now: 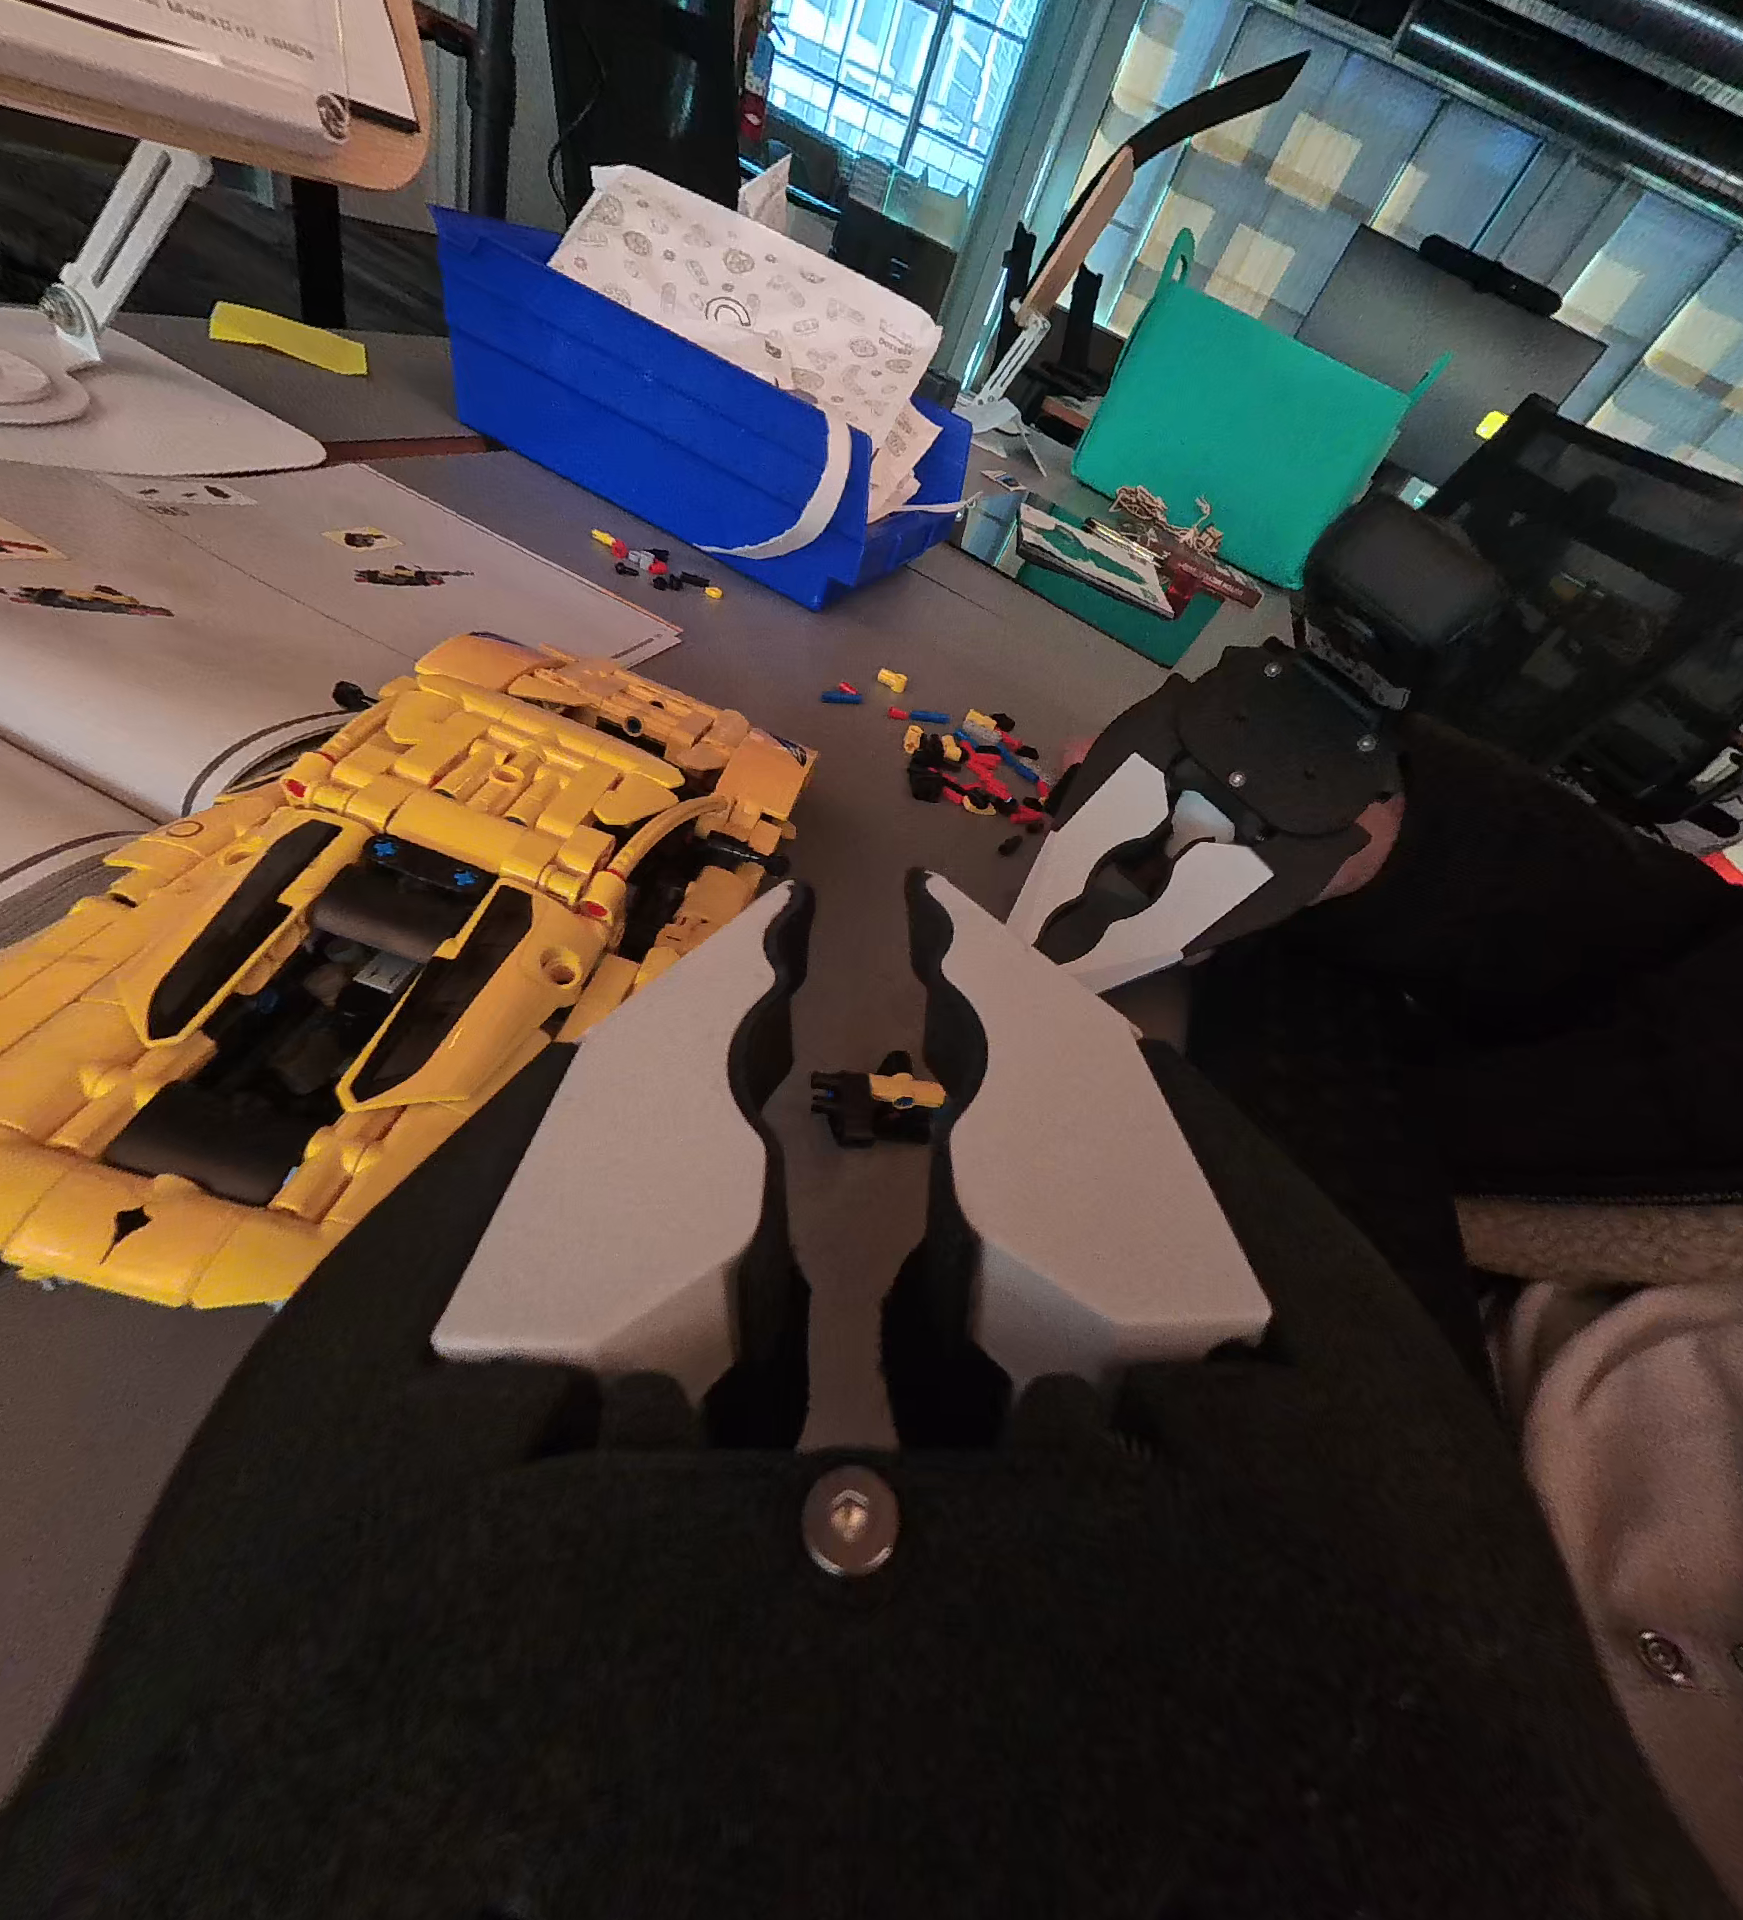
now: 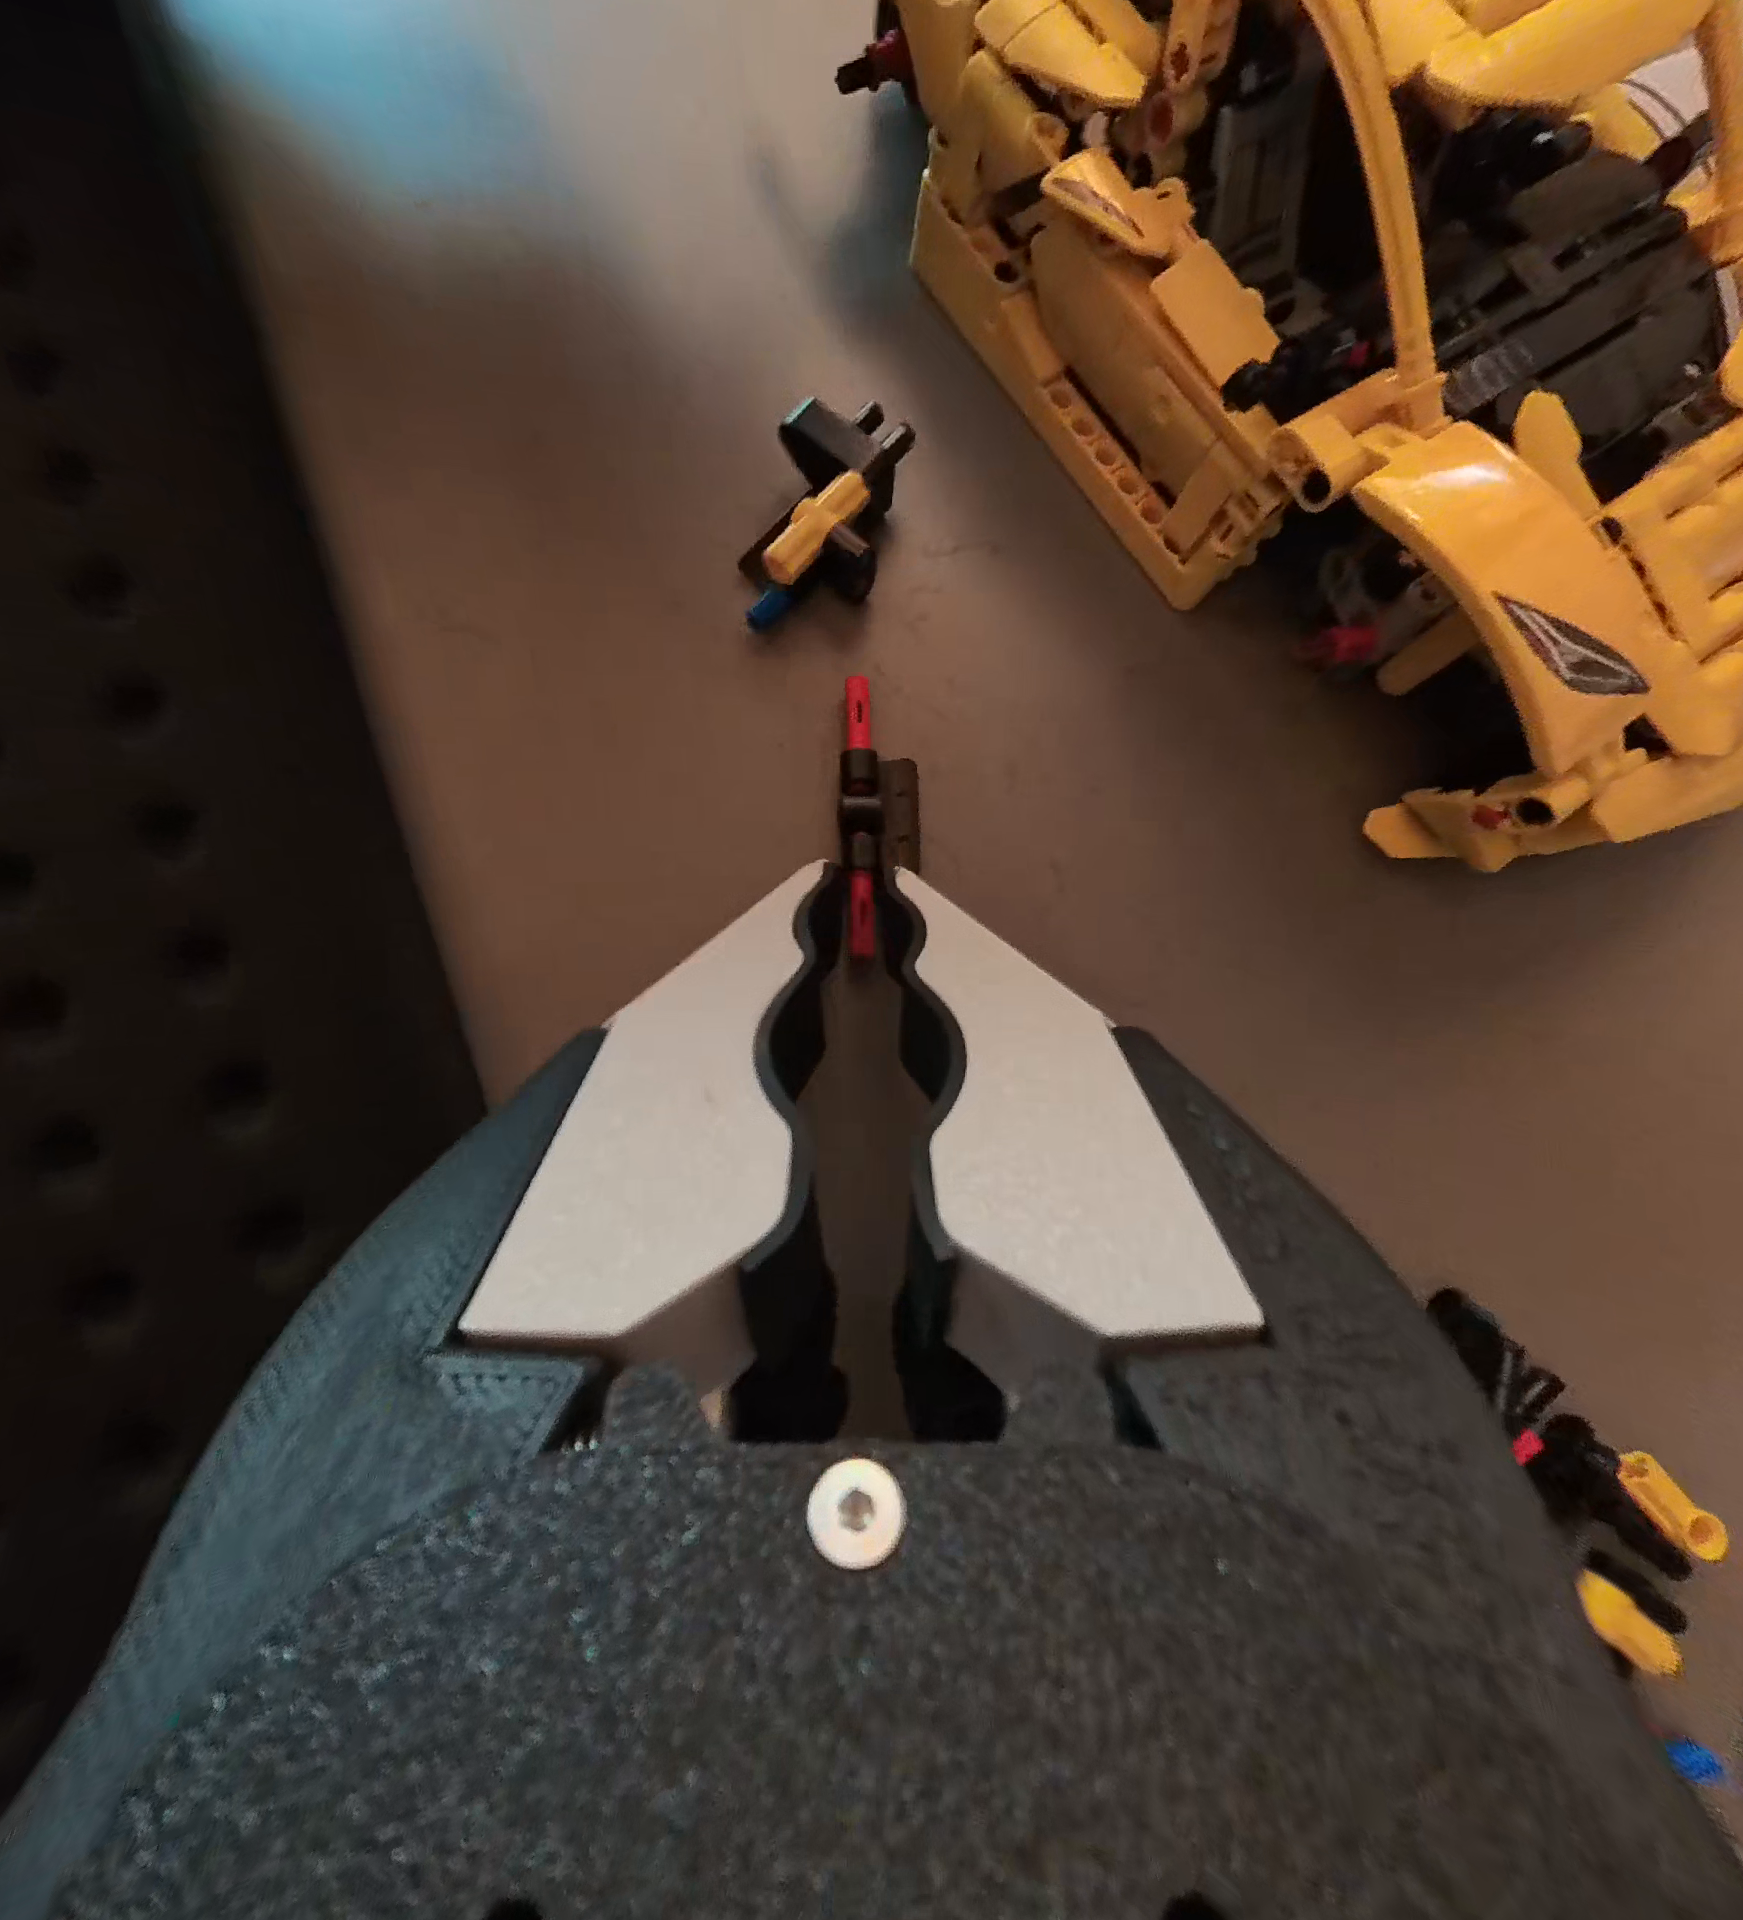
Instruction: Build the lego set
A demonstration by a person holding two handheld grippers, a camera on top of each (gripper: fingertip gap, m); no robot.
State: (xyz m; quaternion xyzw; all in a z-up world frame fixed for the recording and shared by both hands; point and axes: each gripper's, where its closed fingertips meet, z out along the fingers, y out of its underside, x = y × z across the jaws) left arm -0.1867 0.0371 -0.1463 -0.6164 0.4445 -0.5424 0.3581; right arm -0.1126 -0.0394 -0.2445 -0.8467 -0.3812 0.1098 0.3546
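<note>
while right tool (image 2: 859, 878) pinches red-black pin assembly (image 2: 859, 800), left tool (image 1: 856, 894) apart

Yellow car (image 2: 1418, 416) cut off at frame edge; loose pieces (image 2: 1677, 1600) blurred, partly hidden by gripper body

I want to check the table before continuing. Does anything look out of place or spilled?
Mostly orderly. Only the loose pieces lie scattered on the table beside the yellow car, outside the blue bin.
</note>
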